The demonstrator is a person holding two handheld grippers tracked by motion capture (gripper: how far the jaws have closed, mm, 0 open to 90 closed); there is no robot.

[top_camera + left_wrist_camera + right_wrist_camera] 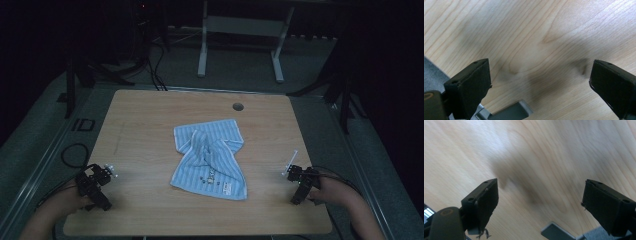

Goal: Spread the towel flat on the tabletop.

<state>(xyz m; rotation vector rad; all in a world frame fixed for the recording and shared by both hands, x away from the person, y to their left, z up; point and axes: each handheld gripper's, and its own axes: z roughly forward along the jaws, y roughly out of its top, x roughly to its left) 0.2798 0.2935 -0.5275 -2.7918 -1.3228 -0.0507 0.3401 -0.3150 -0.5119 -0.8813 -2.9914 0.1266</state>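
We see a small towel [210, 157] lying near the middle of the wooden table [150, 120], well apart from both hands. It is light blue with fine white stripes, and it is crumpled rather than flat: a bunched ridge of folds runs through its centre from about 11 o'clock toward 5 o'clock. Its far edge, at 12 o'clock, lies fairly straight. The near part fans out wider toward 6 o'clock, where a white label and some small dark marks show near the hem.
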